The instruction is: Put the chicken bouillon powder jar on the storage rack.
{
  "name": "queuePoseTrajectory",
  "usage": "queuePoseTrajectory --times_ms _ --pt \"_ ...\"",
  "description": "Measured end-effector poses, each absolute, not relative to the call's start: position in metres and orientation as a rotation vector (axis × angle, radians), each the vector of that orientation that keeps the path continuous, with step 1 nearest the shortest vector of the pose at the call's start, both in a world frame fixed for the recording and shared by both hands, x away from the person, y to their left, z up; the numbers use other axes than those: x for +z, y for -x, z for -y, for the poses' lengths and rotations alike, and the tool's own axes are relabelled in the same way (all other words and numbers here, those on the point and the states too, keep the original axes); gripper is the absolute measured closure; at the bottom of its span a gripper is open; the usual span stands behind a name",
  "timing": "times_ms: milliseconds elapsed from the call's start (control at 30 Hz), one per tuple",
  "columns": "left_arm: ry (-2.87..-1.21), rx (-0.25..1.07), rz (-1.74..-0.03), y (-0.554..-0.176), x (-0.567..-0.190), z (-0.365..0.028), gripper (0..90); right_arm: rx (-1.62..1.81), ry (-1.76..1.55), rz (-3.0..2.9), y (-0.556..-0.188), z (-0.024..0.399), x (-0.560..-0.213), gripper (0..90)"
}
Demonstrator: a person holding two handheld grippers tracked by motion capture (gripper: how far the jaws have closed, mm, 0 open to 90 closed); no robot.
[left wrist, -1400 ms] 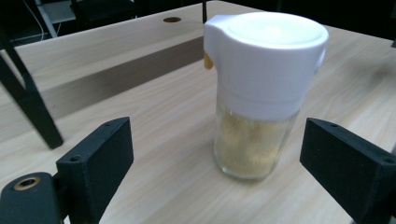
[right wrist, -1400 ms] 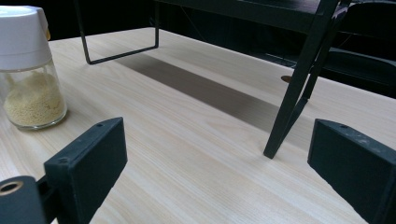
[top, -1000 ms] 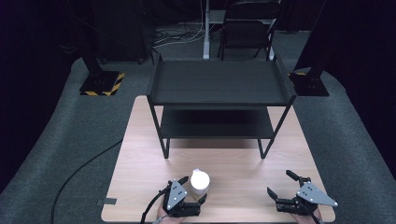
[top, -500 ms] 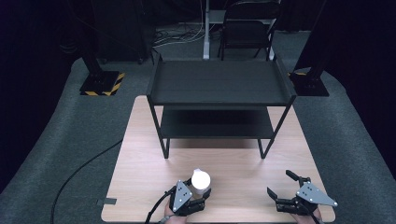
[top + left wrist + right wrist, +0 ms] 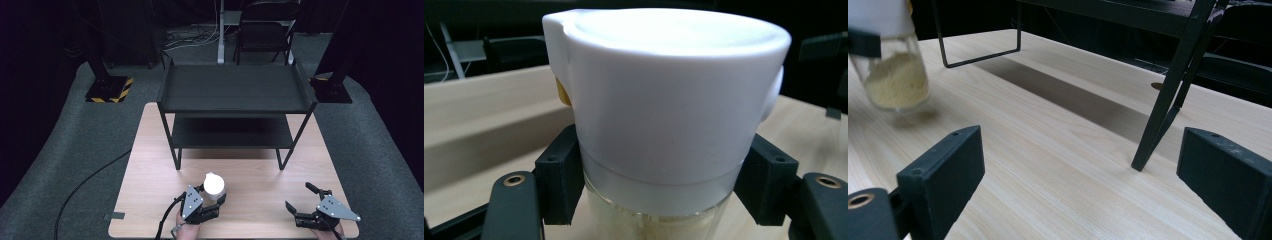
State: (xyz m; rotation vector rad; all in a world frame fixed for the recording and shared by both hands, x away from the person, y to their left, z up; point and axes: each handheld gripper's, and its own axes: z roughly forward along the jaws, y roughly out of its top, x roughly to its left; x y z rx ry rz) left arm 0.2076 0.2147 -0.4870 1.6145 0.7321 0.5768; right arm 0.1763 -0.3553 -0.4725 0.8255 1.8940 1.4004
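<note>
A glass jar [image 5: 214, 184] with a white lid and pale yellow grains inside sits between the jaws of my left gripper [image 5: 216, 199] near the table's front edge. In the left gripper view the jar [image 5: 674, 100] looms close, and the left gripper [image 5: 664, 185] is shut on it, with both black pads pressing the glass just under the lid. In the right gripper view the jar [image 5: 895, 75] appears at upper left, with a soft shadow under it. My right gripper [image 5: 300, 196] rests at the front right, and its jaws [image 5: 1083, 185] stand wide open over bare wood.
A black two-level metal shelf [image 5: 235, 87] stands across the back half of the wooden table [image 5: 150, 150]. One of its legs [image 5: 1168, 100] rises close ahead of the right gripper. A black cable [image 5: 85, 185] trails over the grey floor at left.
The left gripper has shifted slightly to the right around the jar, and the jar's lid sits a little farther up in the high view. The right gripper has stayed still.
</note>
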Motion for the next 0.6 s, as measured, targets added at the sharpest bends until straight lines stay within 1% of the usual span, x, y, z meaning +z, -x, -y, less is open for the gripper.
queuePoseTrajectory --times_ms 400,600 --pt "-1.572 0.643 -0.670 -0.240 -0.426 -0.205 30.9 1.398 -0.824 -1.895 -0.176 0.355 -0.473 4.2" --pt "-1.518 0.668 -0.661 -0.258 -0.405 -0.198 30.9 1.401 -0.823 -1.897 -0.177 0.356 -0.473 4.2"
